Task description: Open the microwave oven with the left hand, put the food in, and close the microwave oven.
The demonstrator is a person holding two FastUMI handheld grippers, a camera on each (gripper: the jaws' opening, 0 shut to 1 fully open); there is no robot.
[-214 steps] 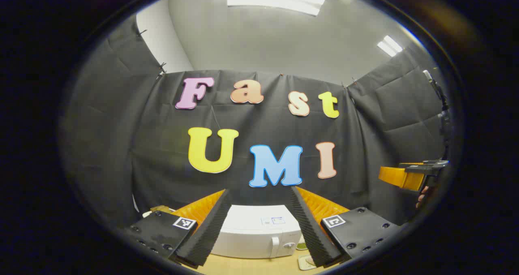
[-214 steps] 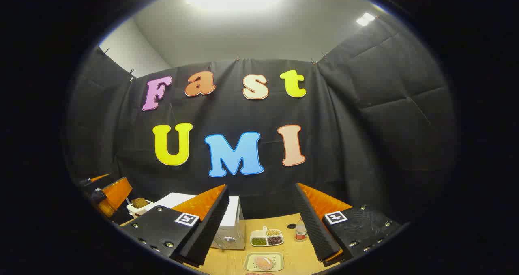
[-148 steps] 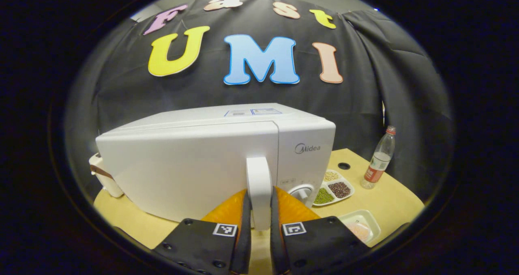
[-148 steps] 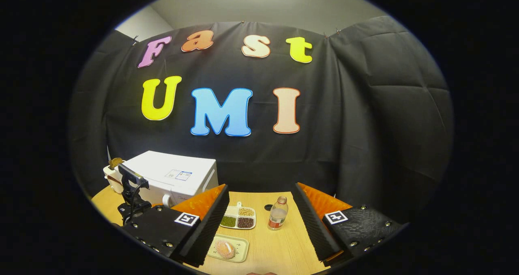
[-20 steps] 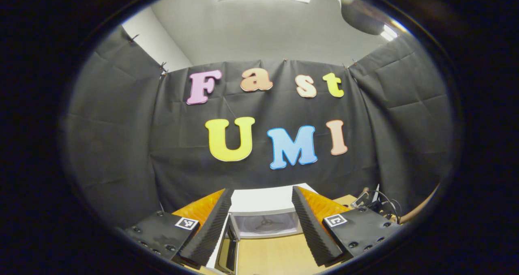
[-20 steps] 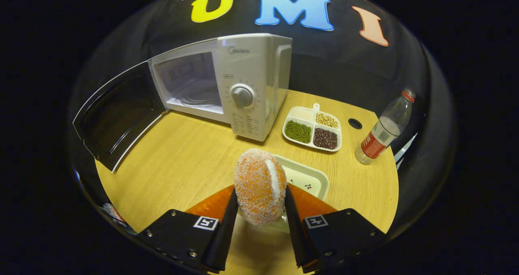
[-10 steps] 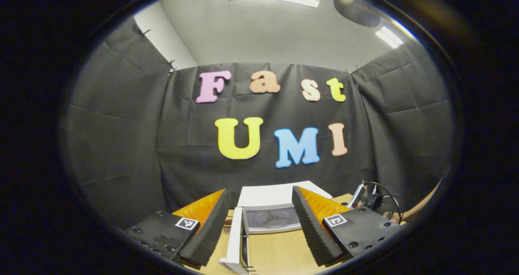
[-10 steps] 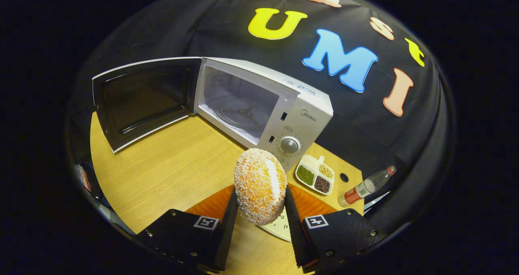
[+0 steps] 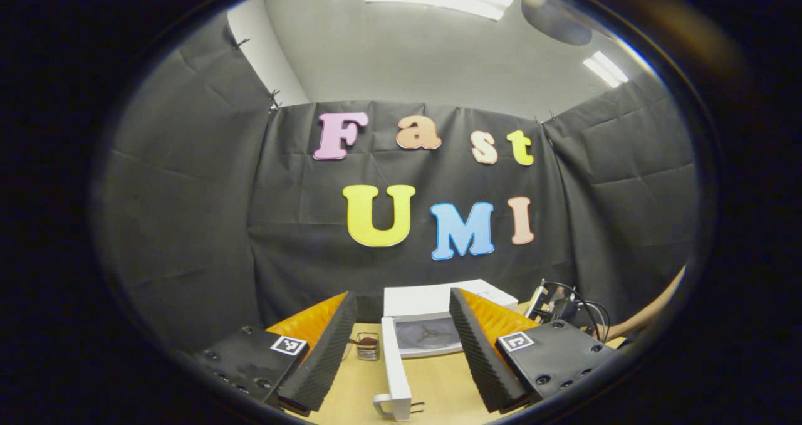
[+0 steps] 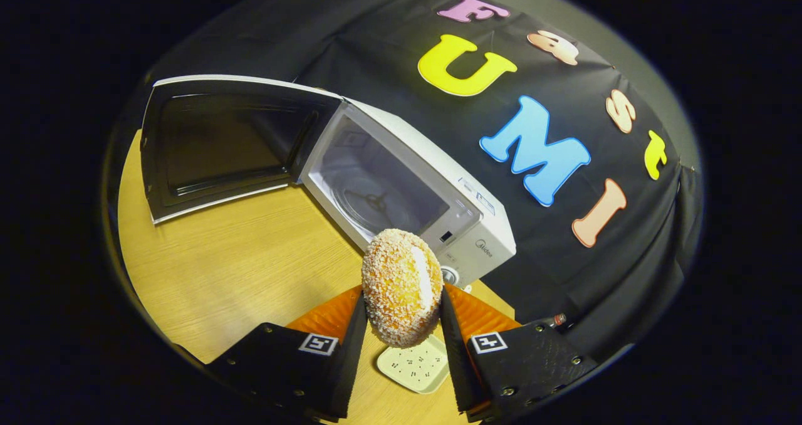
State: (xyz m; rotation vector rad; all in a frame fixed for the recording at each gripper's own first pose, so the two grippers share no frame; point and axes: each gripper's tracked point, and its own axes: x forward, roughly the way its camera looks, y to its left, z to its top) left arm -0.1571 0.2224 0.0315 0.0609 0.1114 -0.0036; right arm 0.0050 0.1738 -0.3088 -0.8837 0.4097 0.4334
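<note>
In the right gripper view, my right gripper (image 10: pixel 401 325) is shut on the food, a round orange bun with a pale crumb coating and a cream stripe (image 10: pixel 401 286), held up over the table. Beyond it stands the white microwave (image 10: pixel 476 224) with its door (image 10: pixel 219 143) swung wide to the left and the cavity with its glass turntable (image 10: pixel 376 193) showing. In the left gripper view, my left gripper (image 9: pixel 401 337) is open and holds nothing. The microwave (image 9: pixel 432 299) lies ahead between its fingers, with the door (image 9: pixel 395 375) edge-on toward me.
An empty pale tray (image 10: pixel 416 362) lies on the wooden table (image 10: pixel 238 262) under the bun. A bottle cap (image 10: pixel 559 319) peeks out at the right. In the left gripper view a small jar (image 9: pixel 368 346) sits left of the door, and the other gripper with cables (image 9: pixel 564 309) and a forearm (image 9: pixel 651 312) are at the right.
The right gripper has lifted the bun off its tray and swung left toward the open cavity. The left gripper has drawn back from the door and shifted left, still open.
</note>
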